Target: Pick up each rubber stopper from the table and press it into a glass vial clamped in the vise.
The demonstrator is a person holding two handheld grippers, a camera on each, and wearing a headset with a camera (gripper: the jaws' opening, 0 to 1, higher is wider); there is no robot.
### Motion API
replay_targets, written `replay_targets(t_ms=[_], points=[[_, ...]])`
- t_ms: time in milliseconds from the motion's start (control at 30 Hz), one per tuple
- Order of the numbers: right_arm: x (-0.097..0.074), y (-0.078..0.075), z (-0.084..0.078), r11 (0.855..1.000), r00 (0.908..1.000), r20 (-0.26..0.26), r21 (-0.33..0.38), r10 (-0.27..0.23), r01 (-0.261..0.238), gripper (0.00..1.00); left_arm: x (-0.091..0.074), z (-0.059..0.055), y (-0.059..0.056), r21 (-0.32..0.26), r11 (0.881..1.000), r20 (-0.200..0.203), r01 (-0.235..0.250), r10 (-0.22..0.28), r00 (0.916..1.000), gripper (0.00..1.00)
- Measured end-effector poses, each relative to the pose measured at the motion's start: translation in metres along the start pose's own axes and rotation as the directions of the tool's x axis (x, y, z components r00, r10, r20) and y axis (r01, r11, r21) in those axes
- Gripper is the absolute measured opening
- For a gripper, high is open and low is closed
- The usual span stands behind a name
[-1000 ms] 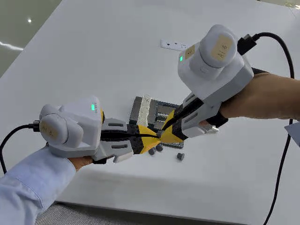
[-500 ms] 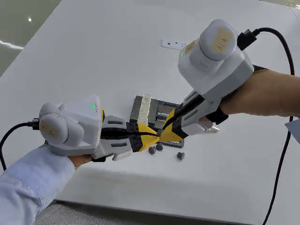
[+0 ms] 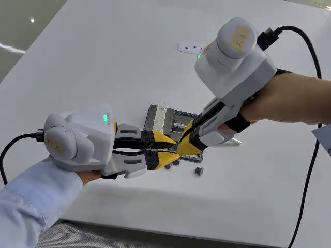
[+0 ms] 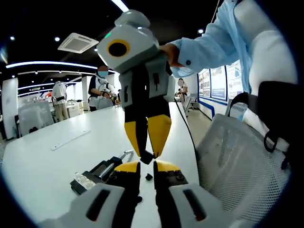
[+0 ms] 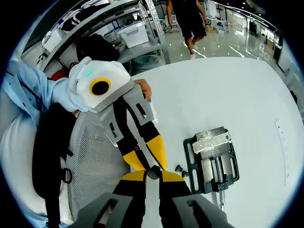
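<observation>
Right hand-held gripper (image 5: 152,175) clamps a rubber stopper (image 5: 153,171); left hand-held gripper (image 4: 147,166) gapes apart; vise (image 5: 211,161) at 3 o'clock.

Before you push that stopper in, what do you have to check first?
1. Rubber stopper pinched between the tips of the right gripper: ok.
2. Left gripper jaws apart, not squeezing the stopper: ok.
3. Vise sitting flat on the table, near both grippers: ok.
4. Glass vial upright in the vise with its mouth free: cannot tell, it is a blurry glassy patch.
5. Spare stoppers lying on the table beside the vise, not on it: ok.
</observation>
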State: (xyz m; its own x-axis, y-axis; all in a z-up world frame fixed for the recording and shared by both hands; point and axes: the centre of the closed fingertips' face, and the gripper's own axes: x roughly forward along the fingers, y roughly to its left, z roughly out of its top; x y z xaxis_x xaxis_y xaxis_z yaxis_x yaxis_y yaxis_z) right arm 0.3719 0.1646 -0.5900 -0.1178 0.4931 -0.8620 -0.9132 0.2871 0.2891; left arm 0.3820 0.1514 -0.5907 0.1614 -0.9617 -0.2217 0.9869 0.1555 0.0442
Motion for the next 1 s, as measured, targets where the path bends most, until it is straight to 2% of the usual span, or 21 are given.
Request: replay_targets(t_ms=[100,233,333,433,467,600,733,833,1000], points=[[0.001,0.003,0.0,0.999,0.9997,-0.007,0.026,0.024,-0.024,0.06,0.0,0.001,0.0,0.017,1.0,0.003,-0.002,0.002,1.0,0.06],[0.002,-0.001,0.001,0.998,0.9991,-0.014,0.055,0.039,-0.038,0.06,-0.001,0.0,-0.001,0.058,0.998,-0.013,0.001,-0.001,0.9999,0.05],[0.002,0.001,0.0,0.996,0.9983,-0.02,0.078,0.054,-0.052,0.06,-0.001,0.0,-0.003,0.071,0.997,-0.019,0.005,-0.004,0.9998,0.05],[0.002,0.003,-0.002,0.99,0.9967,-0.024,0.121,0.077,-0.074,0.06,0.0,0.0,-0.005,0.109,0.994,-0.029,0.005,-0.002,0.9996,0.05],[0.002,0.007,-0.003,0.98,0.9942,-0.029,0.172,0.104,-0.097,0.06,0.0,0.0,-0.006,0.121,0.993,-0.031,0.011,-0.008,0.9995,0.05],[0.0,0.009,-0.005,0.95,0.987,-0.023,0.276,0.159,-0.146,0.06,0.001,0.002,-0.009,0.142,0.99,-0.03,0.019,-0.015,0.9994,0.04],[0.0,0.008,-0.005,0.94,0.9851,-0.033,0.305,0.169,-0.151,0.06,0.001,0.003,-0.011,0.168,0.986,-0.033,0.021,-0.015,0.9994,0.04],[0.002,0.01,-0.006,0.946,0.9841,-0.046,0.288,0.172,-0.152,0.06,0.002,0.002,-0.012,0.171,0.985,-0.042,0.029,-0.022,0.9989,0.04],[0.002,0.011,-0.005,0.97,0.9878,-0.038,0.197,0.151,-0.141,0.07,0.001,0.001,-0.011,0.134,0.991,-0.033,0.028,-0.023,0.9992,0.03]])
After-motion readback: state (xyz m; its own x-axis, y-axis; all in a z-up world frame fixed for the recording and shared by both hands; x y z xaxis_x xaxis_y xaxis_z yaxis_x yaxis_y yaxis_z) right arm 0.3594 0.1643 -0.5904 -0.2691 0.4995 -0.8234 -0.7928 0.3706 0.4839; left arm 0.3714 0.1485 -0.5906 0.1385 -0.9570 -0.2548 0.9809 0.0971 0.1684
